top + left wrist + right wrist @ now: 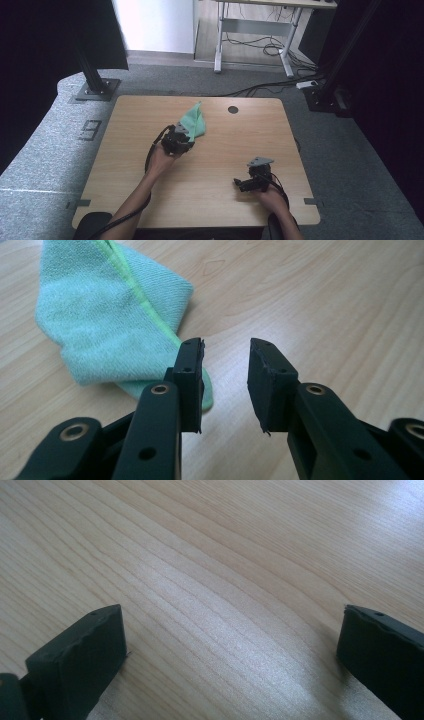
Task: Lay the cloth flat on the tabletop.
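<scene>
Nearest to me, my right gripper rests low over the table with jaws wide and empty. Farther out, my left gripper has jaws narrow, nothing between them; the cloth lies folded just beside its left jaw. I judge the grasp is missed; next I must open and move onto the cloth.

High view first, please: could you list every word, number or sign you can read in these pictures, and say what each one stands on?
"E" or a reversed "3": one large dark blocky mark on the grey carpet left of the table; I cannot tell which it is.
Green cloth, left gripper, right gripper: no writing visible on any of them.
</scene>
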